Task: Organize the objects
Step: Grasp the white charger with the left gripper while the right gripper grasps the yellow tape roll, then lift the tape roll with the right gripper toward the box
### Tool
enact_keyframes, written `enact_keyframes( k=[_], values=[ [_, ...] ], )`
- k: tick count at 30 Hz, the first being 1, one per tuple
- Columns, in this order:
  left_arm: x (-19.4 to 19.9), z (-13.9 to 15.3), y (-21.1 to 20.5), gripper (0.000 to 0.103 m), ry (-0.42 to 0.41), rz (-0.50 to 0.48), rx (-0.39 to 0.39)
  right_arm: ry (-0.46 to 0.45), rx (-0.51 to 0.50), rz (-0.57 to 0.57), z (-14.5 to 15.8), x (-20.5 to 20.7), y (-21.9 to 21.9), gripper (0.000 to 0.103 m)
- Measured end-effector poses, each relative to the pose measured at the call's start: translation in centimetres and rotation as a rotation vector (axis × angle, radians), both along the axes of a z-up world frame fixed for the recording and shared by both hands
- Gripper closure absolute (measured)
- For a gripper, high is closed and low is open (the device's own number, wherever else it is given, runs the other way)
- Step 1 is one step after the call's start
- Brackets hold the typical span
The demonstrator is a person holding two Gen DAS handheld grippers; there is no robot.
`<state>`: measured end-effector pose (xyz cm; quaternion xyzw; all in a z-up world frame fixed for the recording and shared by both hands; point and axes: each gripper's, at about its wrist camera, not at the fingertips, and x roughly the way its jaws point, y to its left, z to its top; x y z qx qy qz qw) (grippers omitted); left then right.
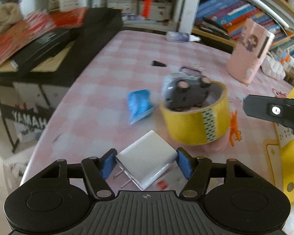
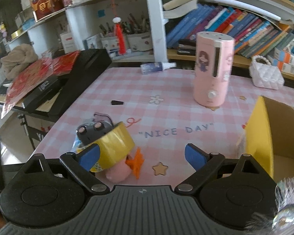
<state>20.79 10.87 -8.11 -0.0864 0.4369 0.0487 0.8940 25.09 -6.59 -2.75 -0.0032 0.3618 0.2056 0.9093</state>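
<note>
My left gripper (image 1: 146, 161) is shut on a white plug charger (image 1: 147, 161), its prongs pointing lower left, held just above the pink checked table (image 1: 100, 90). Ahead lies a yellow tape roll (image 1: 196, 121) with a dark toy car (image 1: 188, 94) resting in it, an orange clip (image 1: 234, 129) beside it and a blue packet (image 1: 139, 103) to its left. My right gripper (image 2: 141, 155) is open and empty; its left finger (image 2: 88, 156) is close to the tape roll (image 2: 113, 145). The orange clip (image 2: 136, 162) and a pink object (image 2: 117, 173) lie between the fingers.
A yellow cardboard box (image 2: 258, 135) stands open at the right. A pink humidifier (image 2: 213, 70) stands at the back, with a small bottle (image 2: 156, 67), a black cap (image 2: 117, 102) and a white handbag (image 2: 266, 74). A black keyboard case (image 2: 84, 74) borders the left edge.
</note>
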Motion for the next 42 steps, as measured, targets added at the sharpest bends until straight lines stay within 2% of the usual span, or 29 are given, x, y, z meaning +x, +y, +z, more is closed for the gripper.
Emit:
enact_keyframes(
  k=[4,8,14,17,21,29,42],
  values=[
    [-2.0,0.4,2.2,0.038,0.027,0.089,-0.031,0.011,-0.02,0.077,-0.5,0.8,2.0,0.009],
    [-3.6,1.2,3.6,0.038,0.016,0.148,-0.02,0.015,-0.071,0.188,-1.5,1.7,4.8,0.009],
    [-5.0,2.7,3.9,0.037,-0.026,0.165,0.007,-0.052,-0.252,0.319,-4.1,2.3,9.0,0.008],
    [-5.2,3.1,3.6,0.037,-0.036,0.153,0.012,-0.071,-0.275,0.334,-5.2,2.9,9.4,0.011],
    [-5.5,3.4,3.4,0.037,-0.05,0.142,0.016,-0.069,-0.238,0.33,-5.1,3.2,8.4,0.013],
    [-5.7,4.1,2.7,0.037,-0.084,0.11,0.008,-0.154,-0.034,0.202,-1.8,0.8,3.6,0.013],
    [-6.6,5.4,1.7,0.037,-0.148,0.033,-0.003,-0.238,0.029,0.067,2.2,-2.6,0.3,0.013]
  ],
)
